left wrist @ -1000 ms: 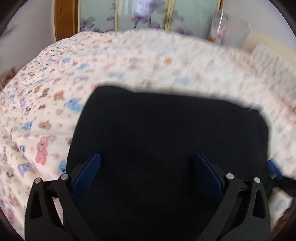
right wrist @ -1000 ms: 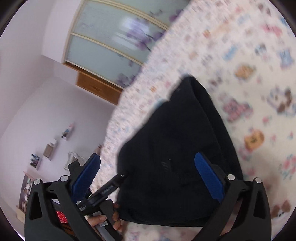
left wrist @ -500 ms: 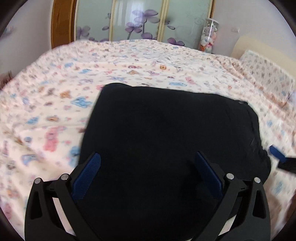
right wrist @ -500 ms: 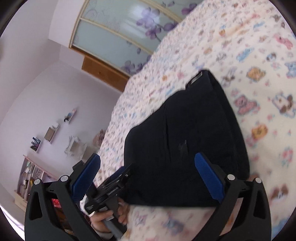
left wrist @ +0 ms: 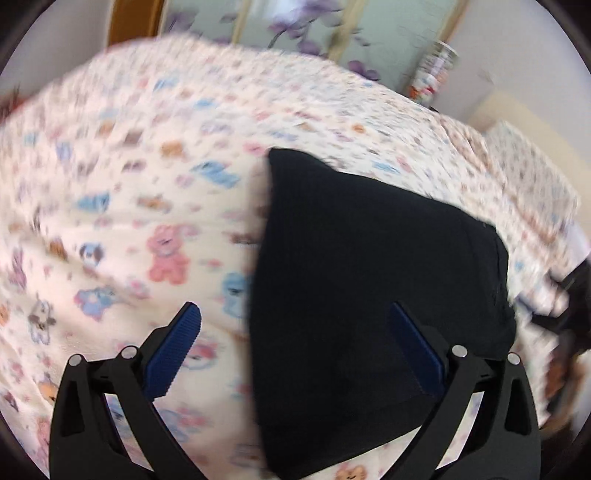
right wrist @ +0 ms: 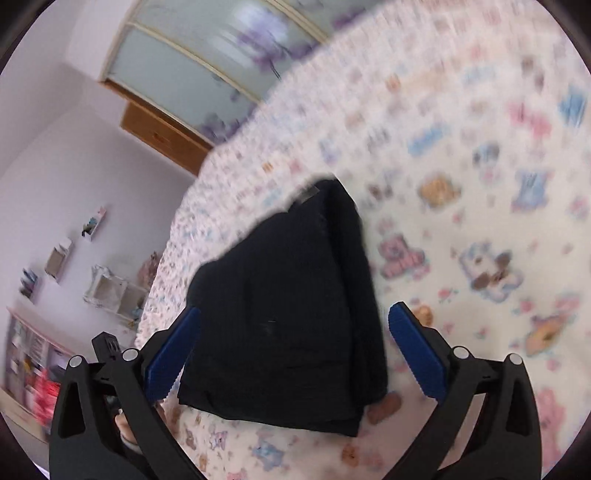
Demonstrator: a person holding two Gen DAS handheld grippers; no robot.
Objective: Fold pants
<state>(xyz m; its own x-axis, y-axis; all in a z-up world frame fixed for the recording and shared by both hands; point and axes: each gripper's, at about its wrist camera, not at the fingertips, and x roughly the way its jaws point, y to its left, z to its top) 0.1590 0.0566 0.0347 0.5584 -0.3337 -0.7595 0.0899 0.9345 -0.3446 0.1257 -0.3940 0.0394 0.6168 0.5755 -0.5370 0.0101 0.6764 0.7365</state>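
Observation:
The black pants (left wrist: 369, 288) lie folded into a compact stack on the bedspread, and the right wrist view shows the same pants (right wrist: 288, 314) as layered folds. My left gripper (left wrist: 293, 314) hovers open over the stack's left edge, holding nothing. My right gripper (right wrist: 293, 314) is open too, its blue pads either side of the stack from above, gripping nothing. The other gripper's black body (left wrist: 576, 295) shows at the right edge of the left wrist view.
The bedspread (left wrist: 129, 221) is cream with cartoon animals. Sliding doors (left wrist: 295, 33) with purple flowers stand beyond the bed. A pillow (left wrist: 532, 173) lies at the far right. A wall with small shelves (right wrist: 59, 254) runs beside the bed, and a hand (right wrist: 123, 424) shows low left.
Both views have swung: the left gripper has shifted left, so the pants now sit to the right of its centre. The right gripper has drawn closer over the stack. Both stay open.

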